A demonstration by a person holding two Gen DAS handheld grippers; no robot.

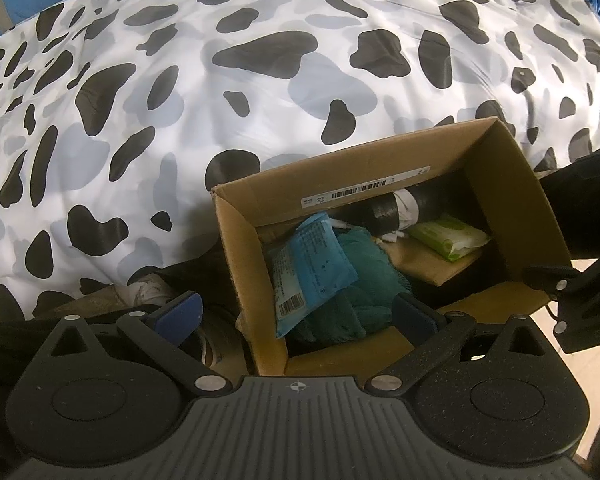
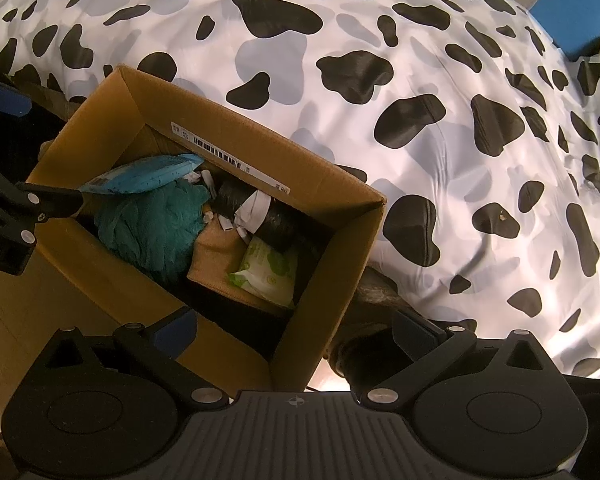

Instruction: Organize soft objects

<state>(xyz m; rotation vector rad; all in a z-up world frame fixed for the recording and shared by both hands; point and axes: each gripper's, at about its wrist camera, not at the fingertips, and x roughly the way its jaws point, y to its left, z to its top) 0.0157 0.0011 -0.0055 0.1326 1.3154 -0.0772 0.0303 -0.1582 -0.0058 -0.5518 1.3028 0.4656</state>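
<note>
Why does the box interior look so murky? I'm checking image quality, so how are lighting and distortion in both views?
Left wrist view: cardboard box interior is shadowed, the teal towel dim; the cow-print blanket is bright; fisheye bulges it. Right wrist view: same warm cast; the green wipes pack is readable, the black roll lost in shadow; edges curve strongly.

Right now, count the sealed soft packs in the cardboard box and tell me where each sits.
2. The blue pack leans on the teal towel at one end; the green-and-white wipes pack lies flat on the box floor at the other. More may be hidden under the towel.
</note>
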